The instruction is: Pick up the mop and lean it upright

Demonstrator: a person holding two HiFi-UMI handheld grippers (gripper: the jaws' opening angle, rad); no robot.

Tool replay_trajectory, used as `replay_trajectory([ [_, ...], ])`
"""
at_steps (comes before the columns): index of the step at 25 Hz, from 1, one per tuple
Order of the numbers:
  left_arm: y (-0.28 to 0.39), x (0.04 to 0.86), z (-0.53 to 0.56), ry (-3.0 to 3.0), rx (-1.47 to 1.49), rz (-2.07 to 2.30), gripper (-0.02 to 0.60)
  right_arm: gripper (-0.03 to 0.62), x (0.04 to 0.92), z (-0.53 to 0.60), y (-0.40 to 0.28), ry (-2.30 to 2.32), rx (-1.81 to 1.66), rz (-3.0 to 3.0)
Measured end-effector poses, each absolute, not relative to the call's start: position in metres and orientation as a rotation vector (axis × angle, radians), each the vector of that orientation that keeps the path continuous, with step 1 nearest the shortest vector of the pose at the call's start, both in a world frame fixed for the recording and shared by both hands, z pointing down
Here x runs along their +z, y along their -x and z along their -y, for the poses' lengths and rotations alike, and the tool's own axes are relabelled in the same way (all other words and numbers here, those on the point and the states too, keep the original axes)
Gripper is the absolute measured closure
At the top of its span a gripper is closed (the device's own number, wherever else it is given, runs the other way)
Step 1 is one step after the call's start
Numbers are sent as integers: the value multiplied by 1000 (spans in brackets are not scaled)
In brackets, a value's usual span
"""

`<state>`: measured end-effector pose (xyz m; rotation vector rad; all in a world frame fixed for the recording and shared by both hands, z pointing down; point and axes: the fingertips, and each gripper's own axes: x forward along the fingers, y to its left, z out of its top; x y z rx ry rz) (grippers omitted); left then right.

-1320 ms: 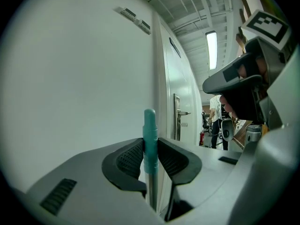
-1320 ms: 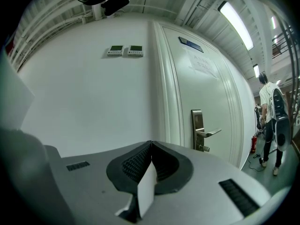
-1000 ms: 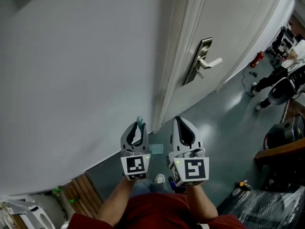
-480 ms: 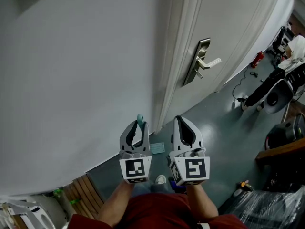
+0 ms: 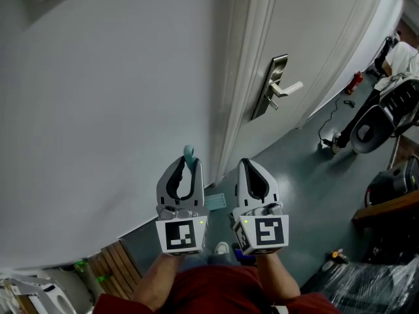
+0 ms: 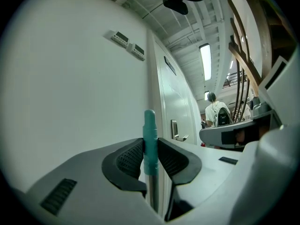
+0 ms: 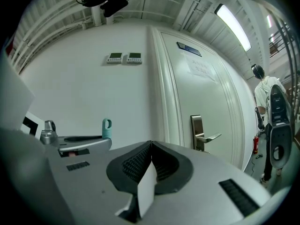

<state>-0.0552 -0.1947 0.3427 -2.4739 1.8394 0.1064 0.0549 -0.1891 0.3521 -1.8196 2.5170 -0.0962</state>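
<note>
The mop handle (image 6: 150,139) stands upright, a metal pole with a teal cap (image 5: 189,154) on top. My left gripper (image 5: 186,167) is shut on it just under the cap, close to the white wall (image 5: 98,110). In the right gripper view the teal cap (image 7: 107,128) pokes up above the left gripper's body. My right gripper (image 5: 248,169) hangs beside the left one, shut with nothing between its pads (image 7: 151,161). The mop's lower pole and head are hidden below my hands.
A white door (image 5: 308,38) with a metal lever handle (image 5: 280,87) is right of the wall, its frame (image 5: 242,77) just ahead of the grippers. A person (image 5: 399,64) stands far right with equipment. Wooden slats (image 5: 111,260) lie lower left on the grey floor (image 5: 308,188).
My left gripper has risen with the mop handle, lifting the teal cap higher against the wall. The right gripper has stayed put. The person at far right has shifted.
</note>
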Motion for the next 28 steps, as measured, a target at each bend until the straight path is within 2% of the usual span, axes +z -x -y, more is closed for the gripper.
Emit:
replay_trajectory([
  [15,57,297,186,2459,155,-1814,472,577,351,191,-57,1813,-92,-2510],
  [28,57,299,186,2458,152,-1819,472,577,349,190,-58,1816,-90,-2509],
])
